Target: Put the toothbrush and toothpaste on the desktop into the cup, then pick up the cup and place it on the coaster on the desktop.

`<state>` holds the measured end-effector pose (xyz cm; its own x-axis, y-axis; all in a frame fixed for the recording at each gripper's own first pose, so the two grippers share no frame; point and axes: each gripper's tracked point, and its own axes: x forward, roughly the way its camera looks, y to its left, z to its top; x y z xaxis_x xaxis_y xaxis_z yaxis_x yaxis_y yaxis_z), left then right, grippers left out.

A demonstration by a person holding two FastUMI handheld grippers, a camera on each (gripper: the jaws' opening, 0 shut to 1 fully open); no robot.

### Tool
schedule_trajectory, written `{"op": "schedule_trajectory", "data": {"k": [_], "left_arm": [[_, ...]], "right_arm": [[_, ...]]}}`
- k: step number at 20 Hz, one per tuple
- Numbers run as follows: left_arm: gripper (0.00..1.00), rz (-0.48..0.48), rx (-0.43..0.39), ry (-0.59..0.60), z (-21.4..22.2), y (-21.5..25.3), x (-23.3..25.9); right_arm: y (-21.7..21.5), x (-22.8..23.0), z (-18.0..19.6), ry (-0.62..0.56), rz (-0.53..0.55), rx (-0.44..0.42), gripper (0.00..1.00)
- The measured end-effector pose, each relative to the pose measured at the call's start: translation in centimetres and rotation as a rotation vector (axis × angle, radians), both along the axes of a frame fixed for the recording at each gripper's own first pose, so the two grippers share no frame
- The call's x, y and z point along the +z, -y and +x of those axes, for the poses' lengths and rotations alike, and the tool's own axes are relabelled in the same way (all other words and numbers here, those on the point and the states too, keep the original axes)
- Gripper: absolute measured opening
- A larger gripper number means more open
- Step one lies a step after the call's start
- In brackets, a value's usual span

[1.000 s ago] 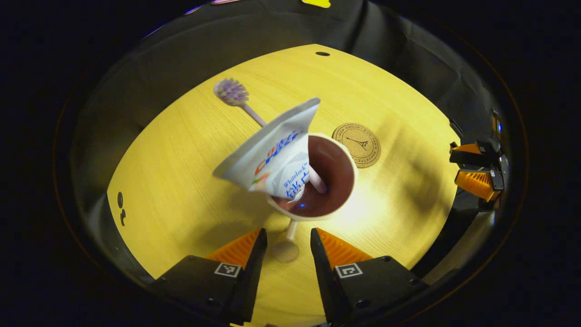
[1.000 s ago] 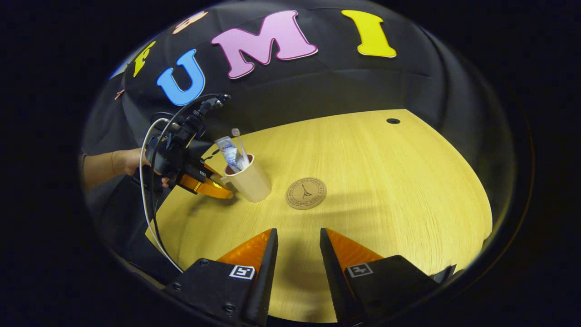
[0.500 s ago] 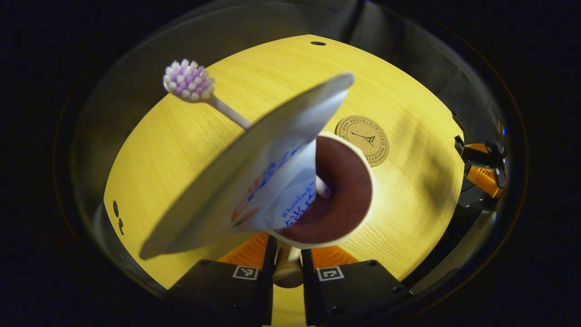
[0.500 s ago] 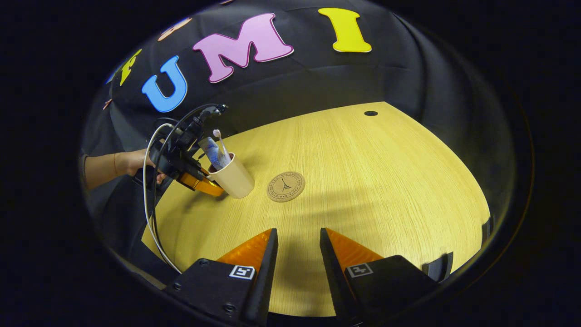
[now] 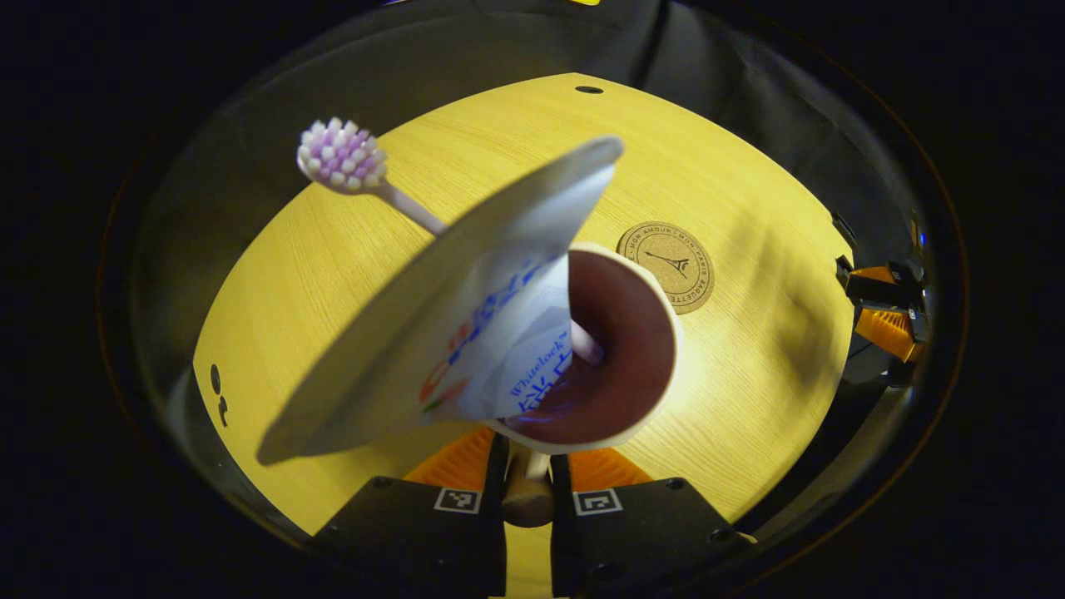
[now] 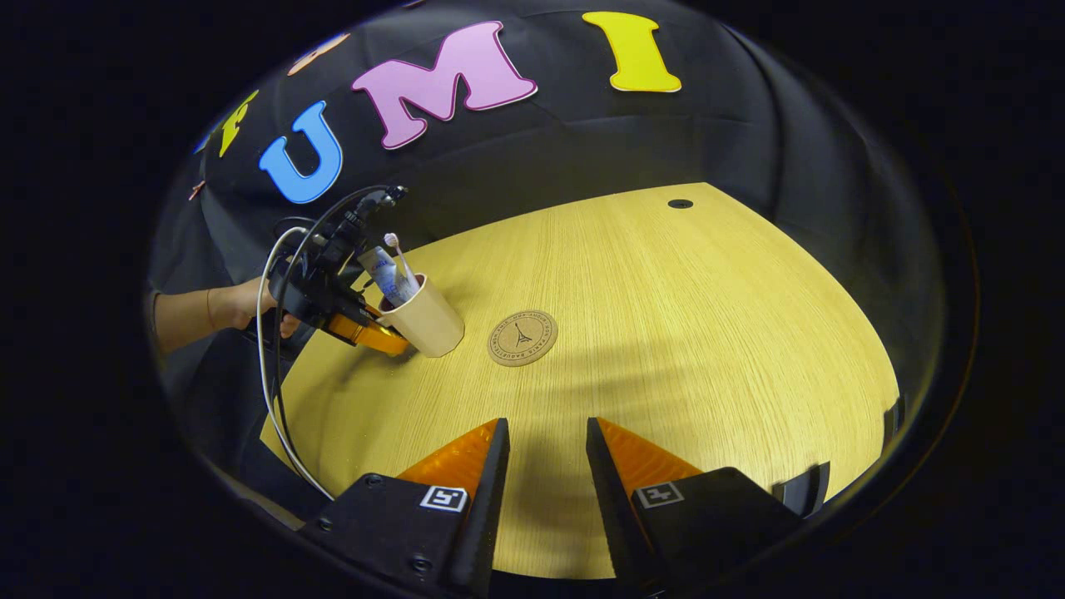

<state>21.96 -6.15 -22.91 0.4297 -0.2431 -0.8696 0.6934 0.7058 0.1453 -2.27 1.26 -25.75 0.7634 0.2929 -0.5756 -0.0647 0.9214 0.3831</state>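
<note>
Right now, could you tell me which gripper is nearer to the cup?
Left. The left gripper is clamped on the cup handle; the right gripper hovers open, apart from it.

Left gripper [image 5: 526, 466]: gap between the fingers taken up by the cup [image 5: 620, 349] handle. Toothpaste [image 5: 466, 316] and toothbrush [image 5: 349, 162] stick up ahead-left of the fingers, blocking that side. Ahead-right, bare desk [image 5: 749, 349] to the coaster [image 5: 666, 266]. Right gripper [image 6: 545, 466]: fingers apart, open desk ahead; cup and coaster well ahead-left.
</note>
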Motion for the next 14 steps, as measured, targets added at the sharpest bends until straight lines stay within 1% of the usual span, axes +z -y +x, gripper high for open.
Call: {"op": "schedule_trajectory", "data": {"k": [2, 6, 14], "left_arm": [[0.25, 0.000, -0.020, 0.013, -0.2, 0.6, 1.0], [0.25, -0.015, -0.054, 0.014, -0.7, 3.3, 2.3], [0.25, 0.014, -0.133, 0.017, -0.9, 9.0, 3.3]], "right_arm": [[0.2, 0.0, 0.0, 0.000, 0.002, 0.000, 0.58], [1.0, 0.0, -0.2, 0.002, 0.012, -0.013, 0.58], [3.6, 0.0, -1.3, 0.003, 0.019, -0.055, 0.58]]}}
